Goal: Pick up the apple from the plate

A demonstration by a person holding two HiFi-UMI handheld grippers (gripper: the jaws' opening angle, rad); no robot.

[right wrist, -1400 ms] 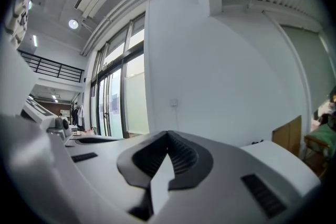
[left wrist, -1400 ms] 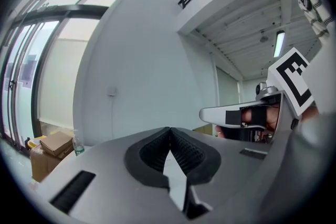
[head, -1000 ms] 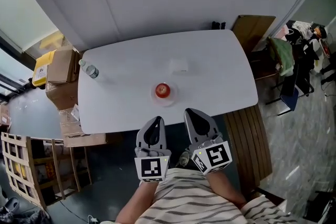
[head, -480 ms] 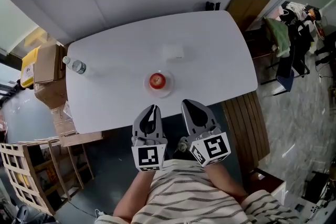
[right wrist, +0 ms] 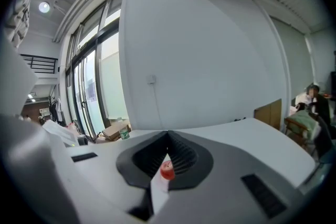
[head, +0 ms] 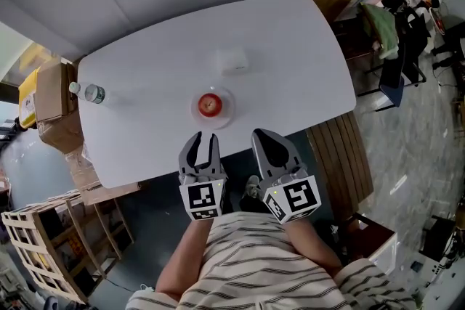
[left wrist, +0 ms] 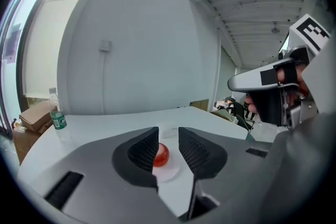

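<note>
A red apple [head: 209,104] lies on a small white plate [head: 228,106] near the front edge of the white table [head: 290,54]. My left gripper [head: 203,138] hovers just short of that edge, in front of the plate. Its jaws have just been opening and stand open with nothing between them. In the left gripper view the apple [left wrist: 161,154] shows through the gap between the fingertips of the left gripper [left wrist: 168,136], well beyond them. My right gripper [head: 264,136] is beside it, to the right, shut and empty. The right gripper view shows the apple [right wrist: 167,169] far ahead.
A water bottle [head: 89,93] stands at the table's left end and a small white box [head: 232,60] lies behind the plate. Cardboard boxes [head: 51,94] and a wooden crate [head: 43,243] are on the left, a wooden bench [head: 340,163] and chairs with clothes [head: 392,33] on the right.
Both grippers have come down and a little closer to the table's front edge. The left jaws, shut before, now stand apart. The apple has not moved on its plate.
</note>
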